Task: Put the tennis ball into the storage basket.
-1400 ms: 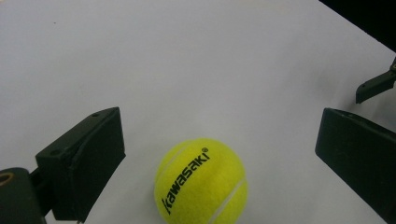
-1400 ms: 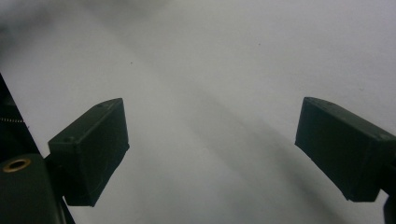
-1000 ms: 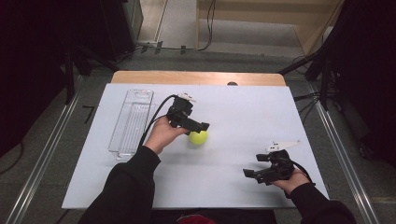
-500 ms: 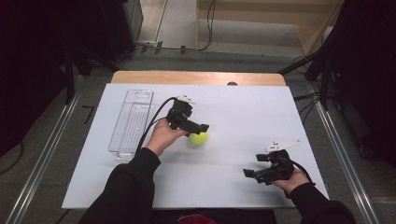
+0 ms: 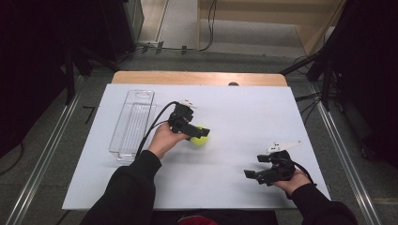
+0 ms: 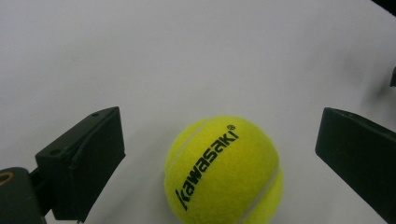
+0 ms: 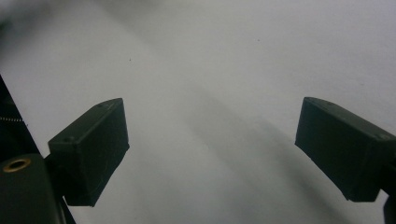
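Observation:
A yellow-green tennis ball point(image 5: 200, 137) printed "KAWASAKI" rests on the white table point(image 5: 234, 112) near its middle. My left gripper point(image 5: 199, 133) hovers right over it, jaws open. In the left gripper view the ball point(image 6: 223, 170) lies between the two spread jaws, touching neither, and the gripper point(image 6: 219, 144) stands open around it. My right gripper point(image 5: 253, 174) is low at the table's front right, open, with nothing but bare table between its jaws point(image 7: 212, 149).
A clear plastic rectangular tray point(image 5: 132, 124) lies lengthwise on the left part of the table. A wooden strip point(image 5: 197, 78) runs along the far edge. Metal rails point(image 5: 342, 140) flank the table.

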Demonstrator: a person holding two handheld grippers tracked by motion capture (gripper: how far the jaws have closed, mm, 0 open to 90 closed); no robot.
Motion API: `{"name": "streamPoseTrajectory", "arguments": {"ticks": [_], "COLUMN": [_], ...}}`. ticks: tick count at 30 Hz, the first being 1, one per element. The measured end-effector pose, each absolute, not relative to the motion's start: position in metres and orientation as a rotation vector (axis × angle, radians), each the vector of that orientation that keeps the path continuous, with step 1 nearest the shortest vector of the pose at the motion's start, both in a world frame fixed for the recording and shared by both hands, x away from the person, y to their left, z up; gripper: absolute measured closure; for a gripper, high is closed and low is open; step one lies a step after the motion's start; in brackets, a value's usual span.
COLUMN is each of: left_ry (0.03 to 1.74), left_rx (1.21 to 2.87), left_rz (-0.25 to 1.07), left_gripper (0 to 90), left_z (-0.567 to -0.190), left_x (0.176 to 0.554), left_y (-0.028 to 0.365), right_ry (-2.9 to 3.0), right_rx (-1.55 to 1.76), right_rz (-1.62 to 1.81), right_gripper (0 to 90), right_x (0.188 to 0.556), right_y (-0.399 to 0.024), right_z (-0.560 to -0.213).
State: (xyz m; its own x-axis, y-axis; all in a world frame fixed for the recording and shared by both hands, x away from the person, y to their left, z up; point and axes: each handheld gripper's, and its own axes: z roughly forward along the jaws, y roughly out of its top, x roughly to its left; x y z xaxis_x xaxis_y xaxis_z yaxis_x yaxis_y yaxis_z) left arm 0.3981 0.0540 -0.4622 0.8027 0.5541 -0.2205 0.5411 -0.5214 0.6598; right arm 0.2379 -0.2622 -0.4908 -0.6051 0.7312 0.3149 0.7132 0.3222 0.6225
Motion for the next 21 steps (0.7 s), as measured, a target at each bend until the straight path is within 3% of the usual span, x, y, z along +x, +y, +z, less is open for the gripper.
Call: {"name": "streamPoseTrajectory", "arguments": {"ticks": [21], "left_ry": [0.798], "left_rx": [2.285], "left_rz": [0.039], "left_gripper": [1.8], "left_z": [-0.487], "left_x": [0.391], "left_y": [0.052], "right_ry": [2.539], "right_rx": [1.383], "right_rz": [1.174], "right_gripper": [7.8], "right_x": [0.237], "right_y": [-0.262], "right_z": [-0.49]}}
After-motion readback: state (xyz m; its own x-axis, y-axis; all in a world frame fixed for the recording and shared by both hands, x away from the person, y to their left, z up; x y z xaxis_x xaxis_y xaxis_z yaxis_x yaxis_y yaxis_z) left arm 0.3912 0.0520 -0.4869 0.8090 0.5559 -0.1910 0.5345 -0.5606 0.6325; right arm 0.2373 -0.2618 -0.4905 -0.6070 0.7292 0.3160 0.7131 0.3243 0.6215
